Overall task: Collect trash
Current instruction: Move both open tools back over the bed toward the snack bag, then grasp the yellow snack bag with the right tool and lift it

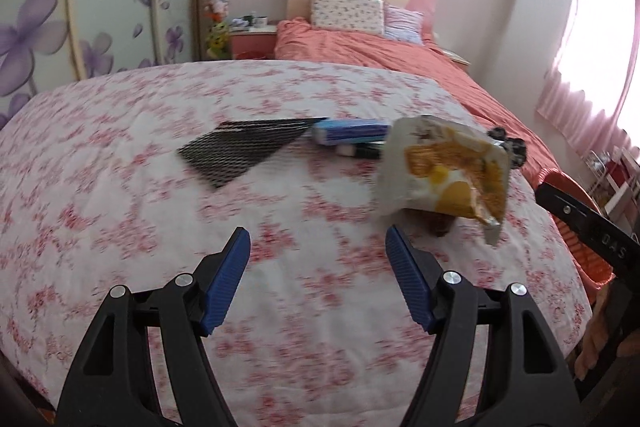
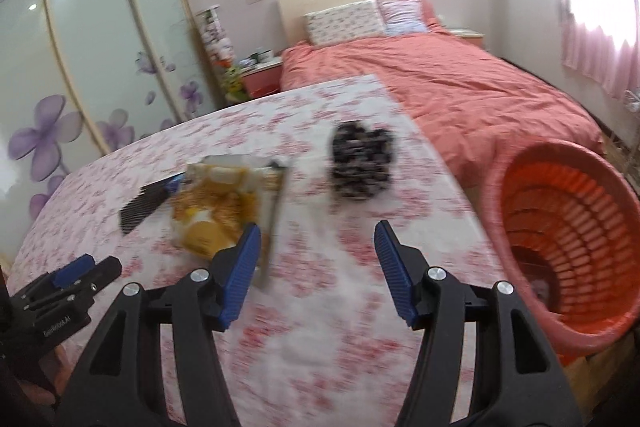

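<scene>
On the floral-covered table lie a black mesh sheet, a blue packet and a yellow-and-white snack bag. My left gripper hovers open over the cloth, short of the bag, nothing between its blue pads. In the right wrist view the snack bag sits left of a crumpled black-and-white wrapper. My right gripper is open and empty, the bag by its left finger. An orange slatted bin stands at the table's right edge.
Beyond the table is a bed with a coral duvet and pillows. A flowered sliding wardrobe fills the left wall, with a bedside stand. Pink curtains cover a bright window at right. The other gripper shows at lower left.
</scene>
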The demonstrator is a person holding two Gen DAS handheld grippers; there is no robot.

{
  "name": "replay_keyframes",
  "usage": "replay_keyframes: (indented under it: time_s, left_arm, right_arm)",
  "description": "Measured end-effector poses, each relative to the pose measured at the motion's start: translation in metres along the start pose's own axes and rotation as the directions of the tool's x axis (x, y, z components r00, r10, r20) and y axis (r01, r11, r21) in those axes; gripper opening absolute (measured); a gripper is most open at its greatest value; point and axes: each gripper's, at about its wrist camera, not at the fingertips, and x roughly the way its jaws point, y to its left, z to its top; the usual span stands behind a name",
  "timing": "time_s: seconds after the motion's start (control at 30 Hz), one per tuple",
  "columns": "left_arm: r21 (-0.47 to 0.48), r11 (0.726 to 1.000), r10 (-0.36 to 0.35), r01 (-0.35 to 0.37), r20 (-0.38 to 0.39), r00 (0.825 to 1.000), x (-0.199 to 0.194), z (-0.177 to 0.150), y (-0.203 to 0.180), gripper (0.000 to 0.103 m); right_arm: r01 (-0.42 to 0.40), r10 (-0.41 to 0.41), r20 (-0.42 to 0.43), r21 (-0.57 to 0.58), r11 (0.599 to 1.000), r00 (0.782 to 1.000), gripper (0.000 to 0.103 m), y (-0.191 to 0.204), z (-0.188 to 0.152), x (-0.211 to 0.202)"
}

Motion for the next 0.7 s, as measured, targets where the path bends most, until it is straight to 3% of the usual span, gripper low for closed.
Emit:
replay_keyframes:
  time_s: [0.43,0.7]
  left_arm:
    - [-0.062,0.998,0.019,-0.020,-0.017,1.000,-0.008,-0.009,0.039,0.070]
    - [-0.070,0.997,0.010,-0.012,-0.021,1.000,-0.009,-0.010,0.043,0.070]
  right_arm:
    - [-0.092,0.095,-0.084,0.034,0.995,0.992,0.059,0.028,0.008,0.048]
    - [-0.094,0.094,-0.077,-0.001,0.996,0.993,0.030,0.041,0.007,0.040]
